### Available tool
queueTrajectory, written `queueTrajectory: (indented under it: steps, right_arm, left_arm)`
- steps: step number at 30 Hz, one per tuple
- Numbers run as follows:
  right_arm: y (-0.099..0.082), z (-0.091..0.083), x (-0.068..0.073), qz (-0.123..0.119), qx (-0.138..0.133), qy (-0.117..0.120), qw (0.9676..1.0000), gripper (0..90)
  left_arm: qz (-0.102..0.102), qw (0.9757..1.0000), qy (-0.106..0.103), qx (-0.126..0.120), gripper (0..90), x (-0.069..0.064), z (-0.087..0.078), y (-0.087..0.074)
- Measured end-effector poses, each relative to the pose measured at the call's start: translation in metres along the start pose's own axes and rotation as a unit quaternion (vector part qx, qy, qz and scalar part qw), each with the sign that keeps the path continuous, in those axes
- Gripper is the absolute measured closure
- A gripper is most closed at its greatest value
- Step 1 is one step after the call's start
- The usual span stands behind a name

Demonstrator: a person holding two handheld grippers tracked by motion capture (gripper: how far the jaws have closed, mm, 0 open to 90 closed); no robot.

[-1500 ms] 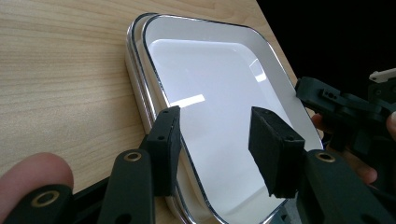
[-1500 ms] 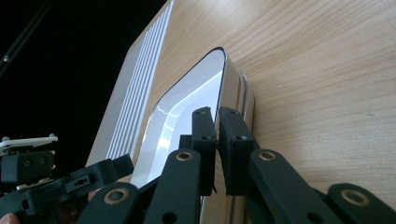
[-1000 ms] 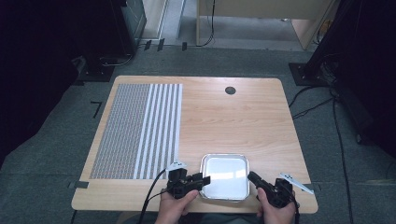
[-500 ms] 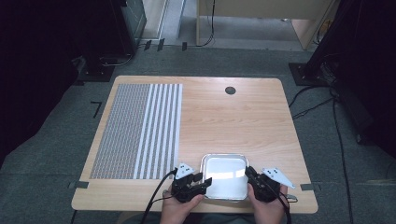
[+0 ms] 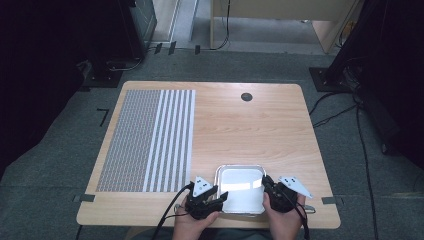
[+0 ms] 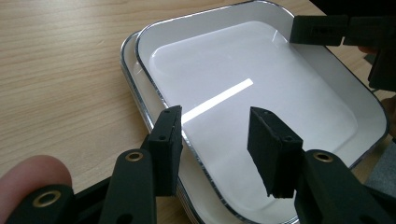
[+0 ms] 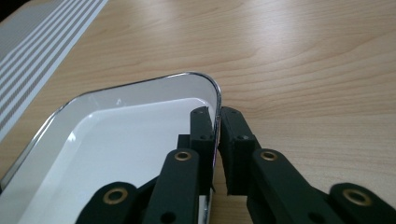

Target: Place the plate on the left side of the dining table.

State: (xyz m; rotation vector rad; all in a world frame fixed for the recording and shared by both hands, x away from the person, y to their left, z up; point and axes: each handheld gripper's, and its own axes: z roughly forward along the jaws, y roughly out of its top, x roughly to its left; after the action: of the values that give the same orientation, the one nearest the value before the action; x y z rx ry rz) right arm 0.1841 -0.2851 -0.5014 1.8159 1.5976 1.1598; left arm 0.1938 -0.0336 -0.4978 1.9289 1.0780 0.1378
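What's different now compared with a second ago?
The right gripper has slid in from the table's edge to the white tray, and its jaws have just been closing, now pinching the top tray's rim. The left gripper stays at the tray's opposite side, jaws apart astride the rim. The trays, stacked, and the striped mat lie where they were.

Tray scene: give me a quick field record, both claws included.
item: white tray with a metal rim, seemingly stacked on a second one
place: near edge of wooden table
right claw: shut on the tray's rim, jaws just closed further
left claw: open, astride the tray's opposite rim, pads not pressing
also on table: striped mat
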Motion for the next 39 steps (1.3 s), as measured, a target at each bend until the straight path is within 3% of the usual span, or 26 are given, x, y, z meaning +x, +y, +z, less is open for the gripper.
queueTrajectory:
  steps: [4, 11, 15, 18, 22, 32, 39]
  right_arm:
    - [0.000, -0.001, -0.006, 0.044, -0.003, 0.003, 0.9990, 90.0]
    - [0.000, -0.007, -0.009, 0.073, -0.018, -0.012, 0.9971, 90.0]
    - [0.000, -0.010, -0.012, 0.095, -0.023, -0.013, 0.9951, 90.0]
    - [-0.002, -0.011, -0.010, 0.096, -0.023, -0.013, 0.9950, 90.0]
    - [-0.003, -0.014, -0.006, 0.095, -0.030, -0.014, 0.9949, 90.0]
    - [-0.004, -0.013, -0.006, 0.090, -0.022, -0.010, 0.9957, 89.6]
    - [-0.004, -0.011, -0.011, 0.093, -0.013, -0.004, 0.9956, 88.9]
  left_arm:
    - [0.009, 1.0000, 0.000, -0.002, 55.9, -0.005, 0.001, -0.001]
    - [0.023, 0.9996, 0.017, 0.001, 55.4, -0.011, 0.001, -0.003]
    - [0.038, 0.9989, 0.023, 0.014, 62.3, -0.016, 0.003, -0.006]
    - [0.030, 0.9985, 0.034, 0.031, 71.6, -0.020, 0.004, -0.007]
    - [0.020, 0.9983, 0.042, 0.036, 75.9, -0.019, 0.001, -0.004]
    - [-0.012, 0.9985, 0.022, 0.049, 78.1, -0.010, 0.001, 0.002]
    - [-0.014, 0.9983, 0.021, 0.051, 78.0, -0.010, 0.002, 0.003]
